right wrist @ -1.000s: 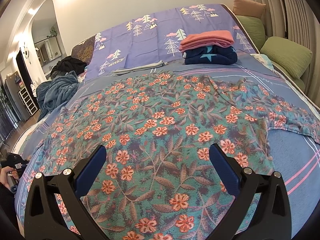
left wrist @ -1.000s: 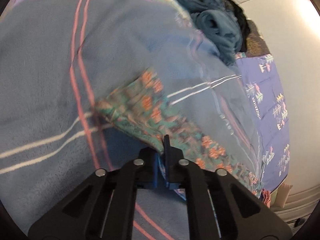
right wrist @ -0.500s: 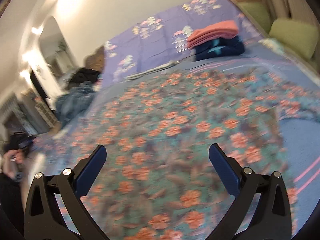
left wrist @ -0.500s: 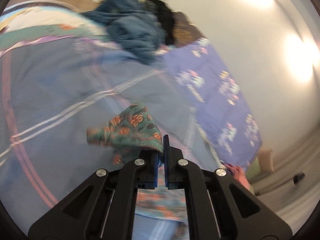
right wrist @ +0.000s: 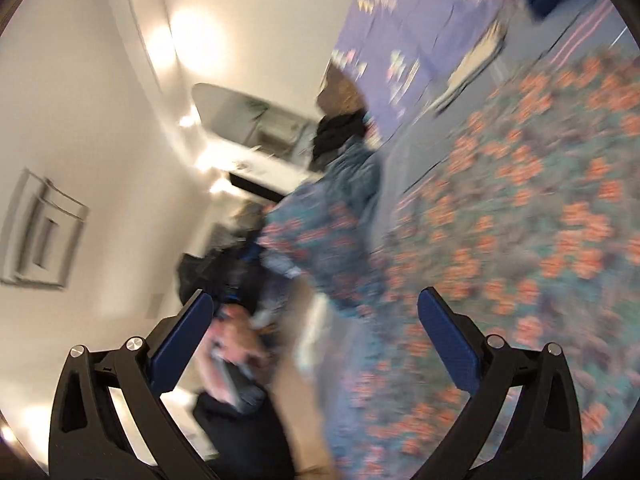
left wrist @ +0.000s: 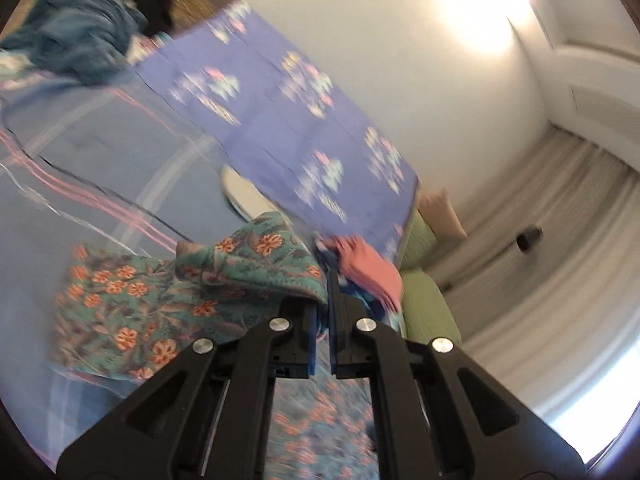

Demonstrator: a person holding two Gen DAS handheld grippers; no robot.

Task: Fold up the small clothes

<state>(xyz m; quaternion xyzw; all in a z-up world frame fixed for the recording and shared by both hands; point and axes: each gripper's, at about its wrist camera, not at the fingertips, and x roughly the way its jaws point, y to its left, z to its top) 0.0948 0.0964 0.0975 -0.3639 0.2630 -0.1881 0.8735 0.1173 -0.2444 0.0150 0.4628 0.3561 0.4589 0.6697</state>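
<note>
One floral garment [left wrist: 132,304], two folded pieces stacked [left wrist: 372,276], two green cushions [left wrist: 428,304], one tan pillow [left wrist: 442,216].

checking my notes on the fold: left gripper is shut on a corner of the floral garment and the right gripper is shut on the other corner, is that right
Not quite. The left gripper is indeed shut on a corner of the floral garment, but the right gripper is open and holds nothing. The right wrist view shows its blue fingers spread wide apart, with the garment lying blurred beyond them.
</note>
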